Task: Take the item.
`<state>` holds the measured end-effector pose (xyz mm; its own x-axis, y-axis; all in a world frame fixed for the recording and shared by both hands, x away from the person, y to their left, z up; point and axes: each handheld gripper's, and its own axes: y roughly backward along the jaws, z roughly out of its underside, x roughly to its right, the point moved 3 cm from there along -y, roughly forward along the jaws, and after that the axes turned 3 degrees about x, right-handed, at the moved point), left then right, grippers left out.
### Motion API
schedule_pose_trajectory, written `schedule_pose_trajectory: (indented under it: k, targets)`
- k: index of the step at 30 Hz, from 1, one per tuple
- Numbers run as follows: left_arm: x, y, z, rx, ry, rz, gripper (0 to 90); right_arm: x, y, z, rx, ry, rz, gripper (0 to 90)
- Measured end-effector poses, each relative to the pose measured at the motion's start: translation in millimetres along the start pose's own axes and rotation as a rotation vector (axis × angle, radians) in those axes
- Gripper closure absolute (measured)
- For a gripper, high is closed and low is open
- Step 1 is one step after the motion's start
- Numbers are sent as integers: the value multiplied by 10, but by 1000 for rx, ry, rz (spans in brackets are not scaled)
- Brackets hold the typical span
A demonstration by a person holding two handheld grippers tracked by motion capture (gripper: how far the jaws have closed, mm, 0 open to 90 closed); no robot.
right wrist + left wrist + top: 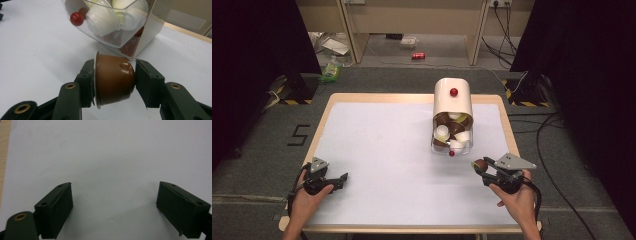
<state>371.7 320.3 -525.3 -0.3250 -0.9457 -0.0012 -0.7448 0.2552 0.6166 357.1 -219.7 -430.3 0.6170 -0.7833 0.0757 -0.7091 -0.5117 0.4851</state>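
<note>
A white dispenser (453,97) with a clear drawer (452,139) full of brown and white capsules stands at the table's far right-middle; the clear drawer (112,22) has a red knob (76,18). My right gripper (480,166) is shut on a brown capsule (113,78), held sideways between the jaws just in front of the drawer. The brown capsule (481,164) hovers near the table's right front. My left gripper (343,178) rests low at the front left, its jaws wide open with bare white surface between the fingers (56,207).
The white table top (387,160) has a wooden rim (319,125). Cables (552,165) run on the floor at the right. A red can (418,56) and litter (332,70) lie on the floor beyond the table.
</note>
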Motion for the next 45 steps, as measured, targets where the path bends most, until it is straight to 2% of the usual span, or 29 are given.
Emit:
schedule_pose_trajectory:
  k: [11,20,31,45]
  targets:
    - [2,0,0,2,-1,0,134,118,-64,158,-38,-21,28,536]
    - [2,0,0,1,-1,0,134,225,-131,320,-76,-58,49,536]
    - [0,0,0,0,0,2,134,313,-275,455,-120,-73,78,537]
    - [4,1,0,2,-2,-1,134,327,-355,545,-157,-101,67,510]
